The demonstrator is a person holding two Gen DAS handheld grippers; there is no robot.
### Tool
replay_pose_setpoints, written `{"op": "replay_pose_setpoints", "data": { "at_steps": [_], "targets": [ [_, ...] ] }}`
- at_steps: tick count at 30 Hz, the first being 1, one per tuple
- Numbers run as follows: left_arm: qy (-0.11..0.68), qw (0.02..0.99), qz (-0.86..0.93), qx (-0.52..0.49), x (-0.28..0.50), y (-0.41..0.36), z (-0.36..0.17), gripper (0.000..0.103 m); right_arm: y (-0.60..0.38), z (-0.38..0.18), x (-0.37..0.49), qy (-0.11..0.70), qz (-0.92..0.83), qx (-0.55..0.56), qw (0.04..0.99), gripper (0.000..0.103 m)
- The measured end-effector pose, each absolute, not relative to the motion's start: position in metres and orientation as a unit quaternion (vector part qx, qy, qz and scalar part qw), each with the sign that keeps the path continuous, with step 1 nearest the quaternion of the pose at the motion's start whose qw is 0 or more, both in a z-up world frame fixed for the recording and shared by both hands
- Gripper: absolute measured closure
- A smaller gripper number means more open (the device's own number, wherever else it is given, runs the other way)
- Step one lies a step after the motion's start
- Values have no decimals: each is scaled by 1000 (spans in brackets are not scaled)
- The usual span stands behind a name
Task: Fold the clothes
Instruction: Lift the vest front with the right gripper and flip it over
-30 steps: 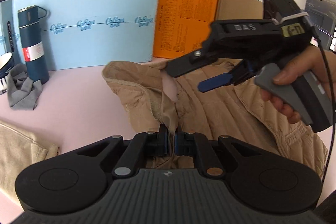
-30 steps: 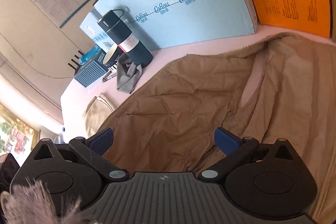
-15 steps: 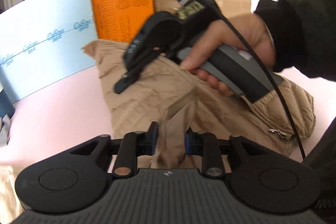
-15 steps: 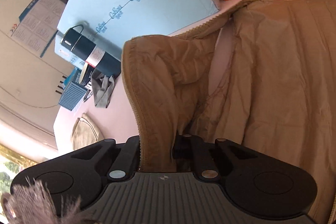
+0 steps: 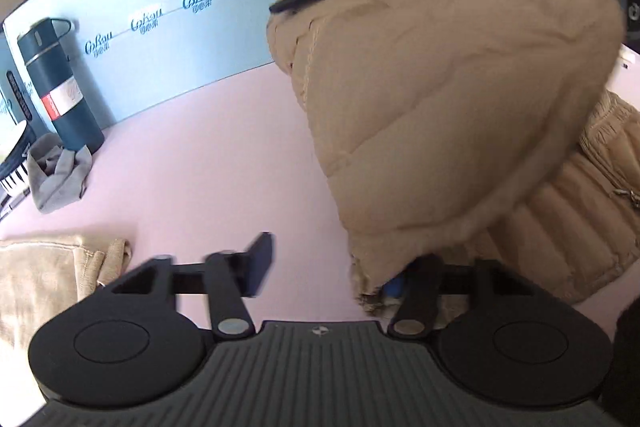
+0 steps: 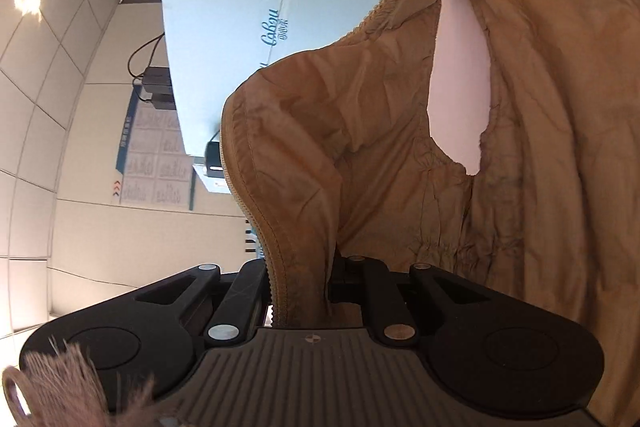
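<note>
Partly hidden under the jacket [image 5: 440, 87], left gripper [image 5: 330, 267] gapes, blurred, closing; right gripper [image 6: 298, 283] clamps its zipper edge.

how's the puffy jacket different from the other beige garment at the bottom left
The jacket is quilted and puffy; the beige garment looks flat and unquilted. The jacket is partly lifted and bunched, its edge in the right gripper; the garment lies on the table, untouched. Both are beige.
</note>
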State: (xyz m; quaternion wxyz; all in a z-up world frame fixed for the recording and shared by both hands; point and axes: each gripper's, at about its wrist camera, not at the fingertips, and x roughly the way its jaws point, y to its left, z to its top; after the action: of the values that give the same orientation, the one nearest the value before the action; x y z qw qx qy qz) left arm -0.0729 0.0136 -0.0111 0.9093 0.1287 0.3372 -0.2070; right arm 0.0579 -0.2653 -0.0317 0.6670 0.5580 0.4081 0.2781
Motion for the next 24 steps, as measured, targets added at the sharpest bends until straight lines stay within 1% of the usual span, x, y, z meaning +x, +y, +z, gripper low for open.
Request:
{"op": "replay_pose_setpoints", "data": {
  "at_steps": [4, 6, 8, 10, 14, 19, 20, 24],
  "targets": [
    [300, 939, -128, 105, -64, 26, 7, 96, -276, -20, 48, 362, 308, 580, 661, 91],
    [292, 943, -126, 98, -63, 36, 16, 95, -287, -16, 41, 353, 307, 566, 679, 91],
    [289, 942, -132, 110, -65, 39, 18, 93, -295, -19, 36, 371, 277, 527, 712, 91],
    [291, 937, -133, 138, -66, 33, 14, 92, -299, -32, 32, 410, 234, 485, 736, 91],
    [299, 929, -136, 171, -72, 20, 5, 91, -300, -59, 18, 459, 187, 435, 752, 91],
    [312, 920, -153, 182, -70, 19, 1, 90, -297, -61, 13, 465, 181, 362, 787, 91],
    [318, 918, -153, 182, -68, 19, 1, 88, -296, -58, 17, 462, 183, 345, 796, 91],
    [338, 912, -151, 176, -65, 20, 1, 86, -278, -43, 34, 453, 189, 301, 818, 91]
  ]
}}
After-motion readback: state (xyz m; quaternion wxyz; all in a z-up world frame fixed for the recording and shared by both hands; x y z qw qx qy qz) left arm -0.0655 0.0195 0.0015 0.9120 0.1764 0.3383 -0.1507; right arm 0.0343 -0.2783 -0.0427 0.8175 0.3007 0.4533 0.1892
